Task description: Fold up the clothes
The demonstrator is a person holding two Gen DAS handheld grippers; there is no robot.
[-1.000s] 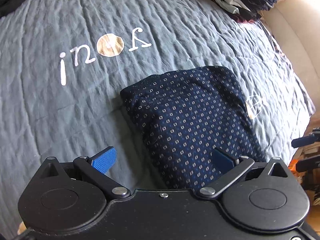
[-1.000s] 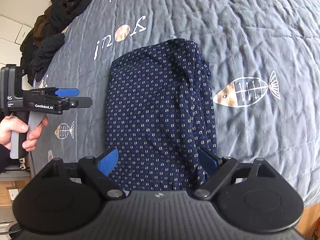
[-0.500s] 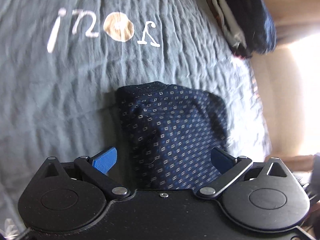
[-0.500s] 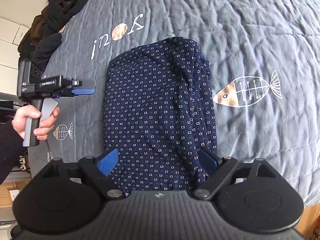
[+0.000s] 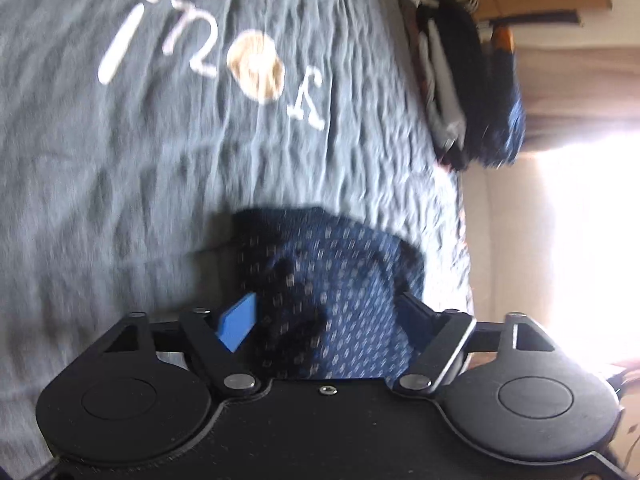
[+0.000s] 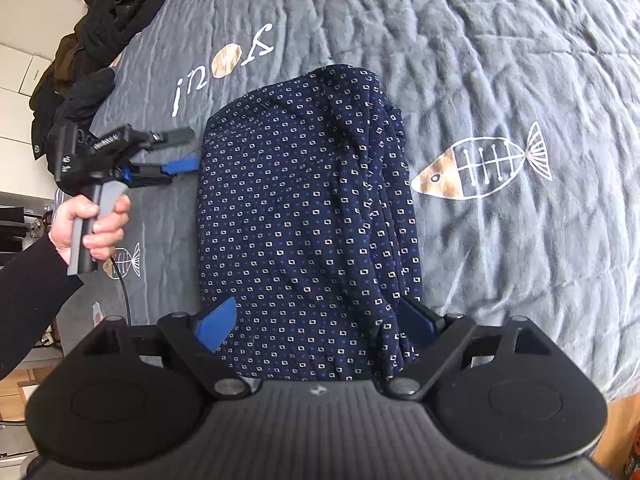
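One folded garment (image 6: 308, 216), long axis running away from right tongs (image 6: 320, 322).

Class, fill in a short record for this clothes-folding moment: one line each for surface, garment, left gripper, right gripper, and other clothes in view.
surface: grey quilted bedspread printed with fish and lettering
garment: navy patterned garment, folded into a long rectangle, lying flat
left gripper: left gripper at the garment's left edge, jaws closing, one finger above and one below; contact not clear
right gripper: right gripper over the garment's near end, jaws wide, cloth between them, not gripped
other clothes: dark clothes pile at the bed's far left corner
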